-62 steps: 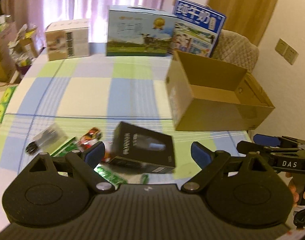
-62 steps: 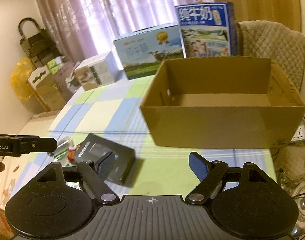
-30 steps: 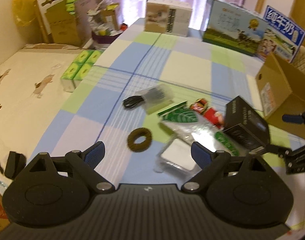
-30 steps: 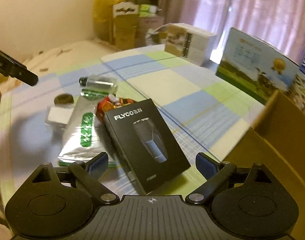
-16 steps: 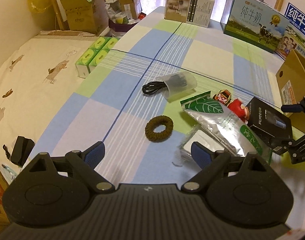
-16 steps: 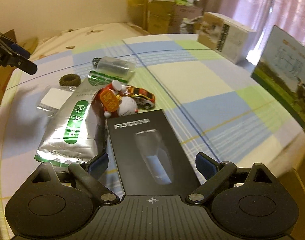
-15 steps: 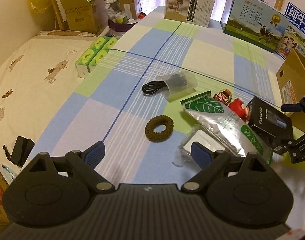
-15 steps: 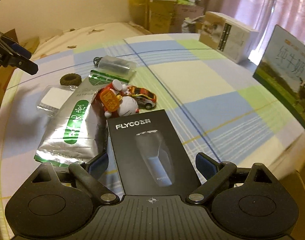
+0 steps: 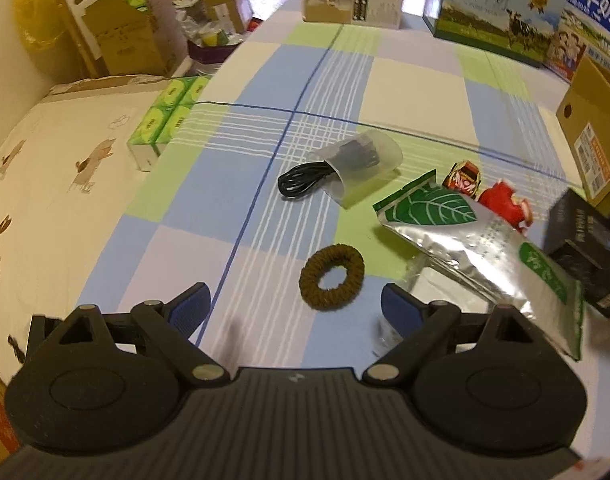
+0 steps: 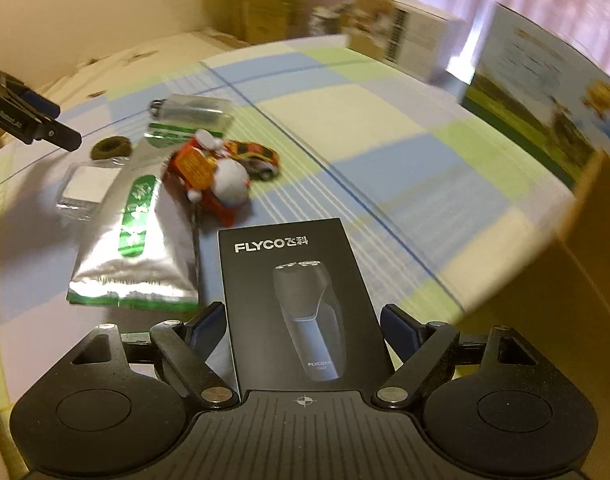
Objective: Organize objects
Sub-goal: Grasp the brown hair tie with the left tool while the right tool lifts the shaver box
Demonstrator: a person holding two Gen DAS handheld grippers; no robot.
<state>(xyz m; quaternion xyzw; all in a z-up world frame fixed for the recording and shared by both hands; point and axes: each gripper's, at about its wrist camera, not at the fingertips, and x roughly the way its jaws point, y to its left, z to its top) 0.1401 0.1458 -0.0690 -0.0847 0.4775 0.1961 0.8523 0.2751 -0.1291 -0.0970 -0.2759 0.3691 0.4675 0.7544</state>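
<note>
Both grippers spread over the checked tablecloth; shaver box sits between the right fingers.

Left gripper: fingers wide apart, holding nothing; hair tie lies just ahead between them, cable in a clear sleeve farther ahead, foil pouch ahead to the right. Right gripper: fingers spread, black shaver box flat between them, close to both pads, contact unclear. Foil pouch ahead-left, red toy and toy car ahead, cardboard box at right.

Left gripper, fingers spread wide, nothing between them, right gripper, fingers parted (blue pads), low and level
</note>
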